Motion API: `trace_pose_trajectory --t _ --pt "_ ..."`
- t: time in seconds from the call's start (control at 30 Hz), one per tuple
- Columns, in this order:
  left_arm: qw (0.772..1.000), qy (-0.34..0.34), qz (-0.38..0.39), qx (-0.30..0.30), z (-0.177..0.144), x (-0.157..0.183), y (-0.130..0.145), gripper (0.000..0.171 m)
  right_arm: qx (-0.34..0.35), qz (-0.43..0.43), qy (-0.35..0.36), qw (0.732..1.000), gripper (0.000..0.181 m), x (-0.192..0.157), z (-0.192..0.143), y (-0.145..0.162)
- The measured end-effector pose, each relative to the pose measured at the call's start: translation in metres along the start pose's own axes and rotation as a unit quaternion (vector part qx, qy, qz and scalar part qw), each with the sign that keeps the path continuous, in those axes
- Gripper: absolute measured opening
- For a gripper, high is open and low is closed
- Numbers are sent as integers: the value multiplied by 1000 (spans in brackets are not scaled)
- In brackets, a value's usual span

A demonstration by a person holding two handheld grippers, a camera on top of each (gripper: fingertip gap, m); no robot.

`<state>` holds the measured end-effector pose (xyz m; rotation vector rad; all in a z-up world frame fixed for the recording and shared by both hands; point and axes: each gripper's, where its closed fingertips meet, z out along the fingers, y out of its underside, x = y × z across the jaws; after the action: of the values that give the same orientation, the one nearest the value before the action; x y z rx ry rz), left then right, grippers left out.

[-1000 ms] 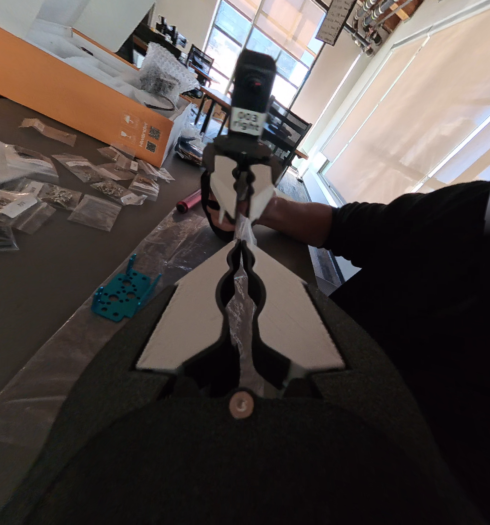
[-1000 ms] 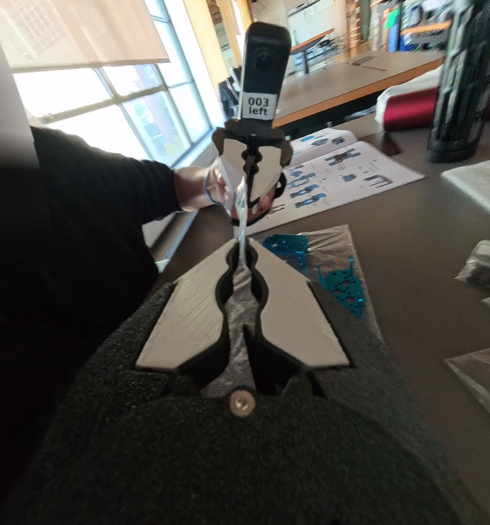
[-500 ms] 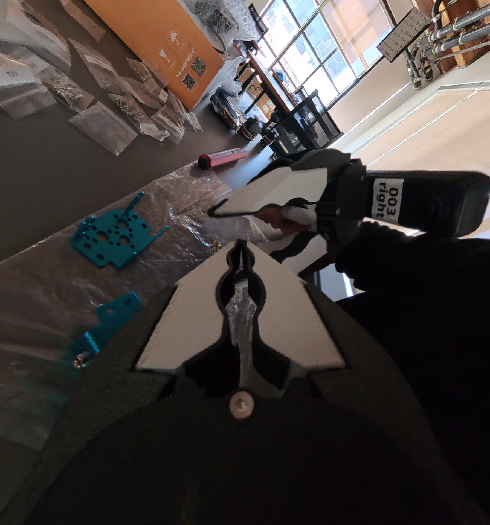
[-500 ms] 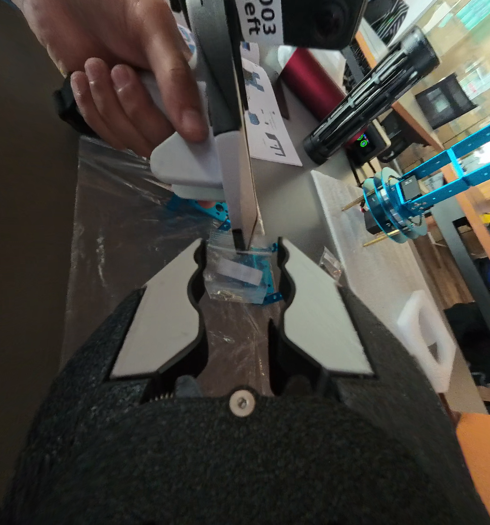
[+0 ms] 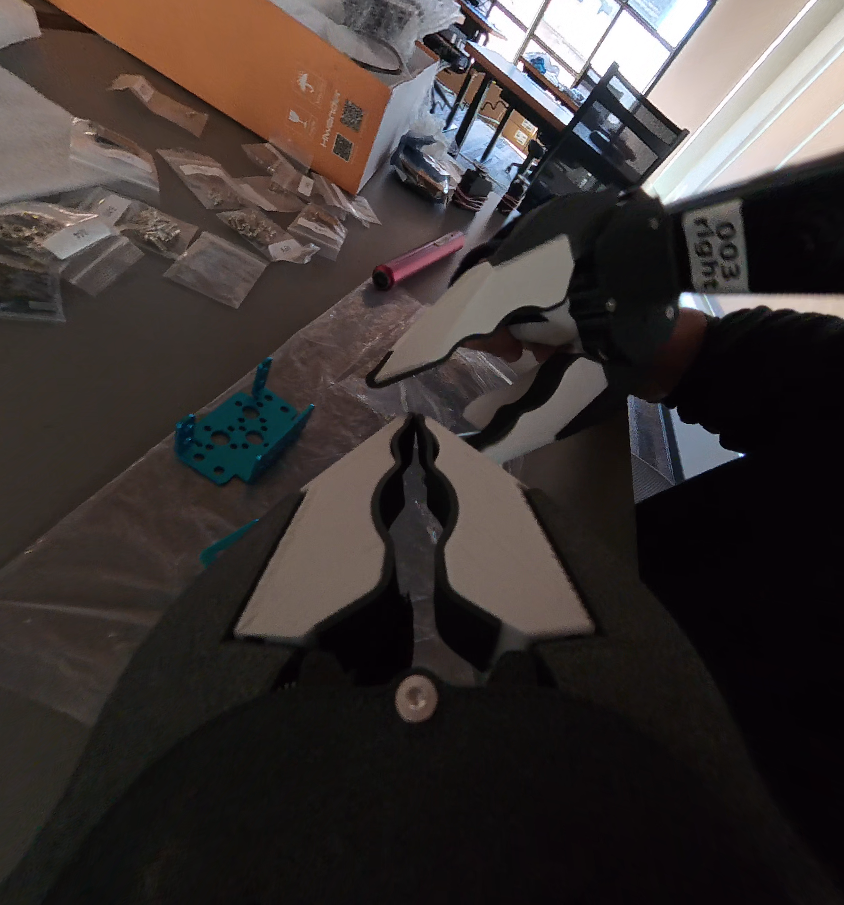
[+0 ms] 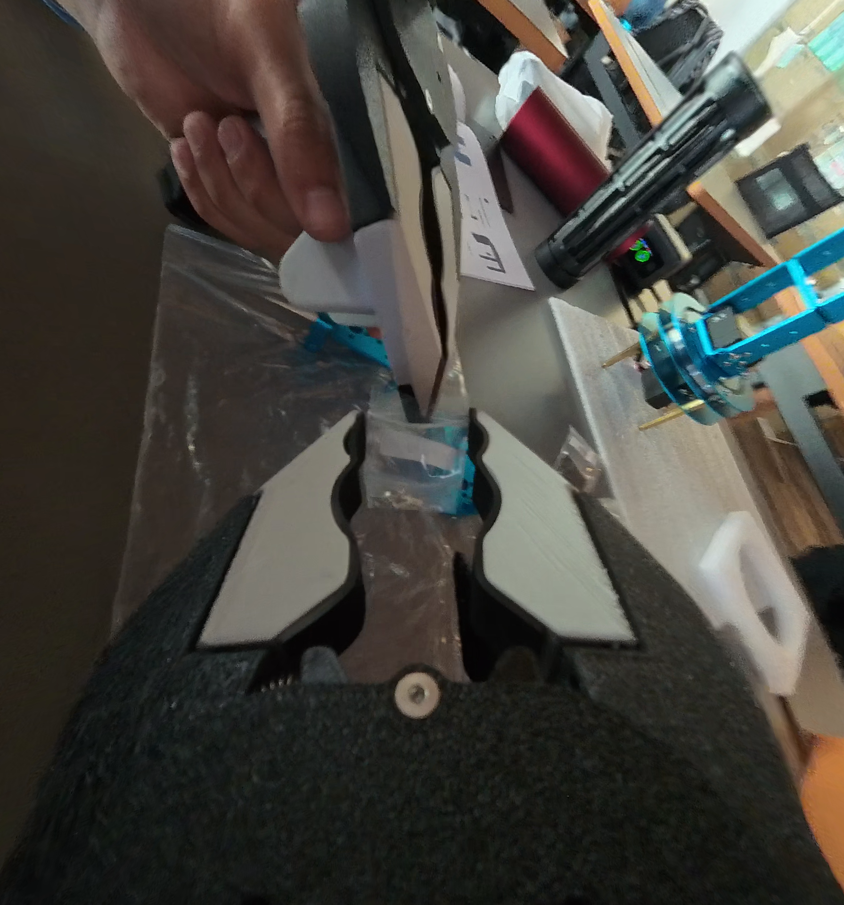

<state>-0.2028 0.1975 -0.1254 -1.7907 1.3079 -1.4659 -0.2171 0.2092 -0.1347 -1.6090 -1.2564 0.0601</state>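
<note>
Closely in front of you, your left gripper point(image 5: 416, 426) has its two fingers pressed together, and a small clear bag point(image 5: 417, 514) is pinched between them; a thin strip of the plastic runs down the narrow slot. From the right wrist view, this bag hangs under the left tips, and it carries a white label (I do not read it) and something small inside. Your right gripper point(image 6: 416, 421) stands with the fingers wide apart, one on each side of the bag. I cannot tell if they touch the plastic. Your left hand point(image 6: 243, 122) grips the handle just above.

Under both grippers a large clear plastic sheet point(image 5: 116, 563) lies on the dark table point(image 5: 92, 372). A blue bracket point(image 5: 241, 438) with many holes rests on this sheet, near the left gripper.

Farther away, many small parts bags point(image 5: 214, 267) are spread on the table, a pink tube point(image 5: 417, 259) lies beside the sheet, and an orange box point(image 5: 263, 73) stands behind. On the other side you see a black ribbed cylinder point(image 6: 655, 186) and a blue metal assembly point(image 6: 694, 362).
</note>
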Motion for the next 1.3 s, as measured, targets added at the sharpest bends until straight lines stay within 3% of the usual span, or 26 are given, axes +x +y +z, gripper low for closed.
trace_pose_trajectory --t 0.03,0.1,0.23,0.37,0.5,0.63,0.77,0.9,1.3 --pt "1000 6 7 0 0 3 0 0 17 18 -33 999 49 -6 -2 -3" --pt "999 28 21 12 -1 12 -3 0 71 74 -109 989 48 -10 -18 -13" --pt "996 60 53 43 -8 29 -15 0 187 216 -150 946 57 33 -52 -23" --pt "987 102 91 84 -19 52 -28 0 250 381 -271 848 67 45 -65 -20" --pt "977 135 97 133 -36 65 -46 0 308 418 -325 790 69 40 -64 -28" --pt "973 147 79 158 -48 61 -58 0 344 452 -389 726 51 36 -77 -46" --pt "971 162 65 163 -49 60 -59 0 296 459 -405 733 49 19 -65 -47" --pt "972 163 44 166 -49 53 -60 0 316 456 -399 730 38 23 -70 -55" --pt "973 152 49 166 -47 49 -58 0 316 432 -368 760 3 25 -74 -53"
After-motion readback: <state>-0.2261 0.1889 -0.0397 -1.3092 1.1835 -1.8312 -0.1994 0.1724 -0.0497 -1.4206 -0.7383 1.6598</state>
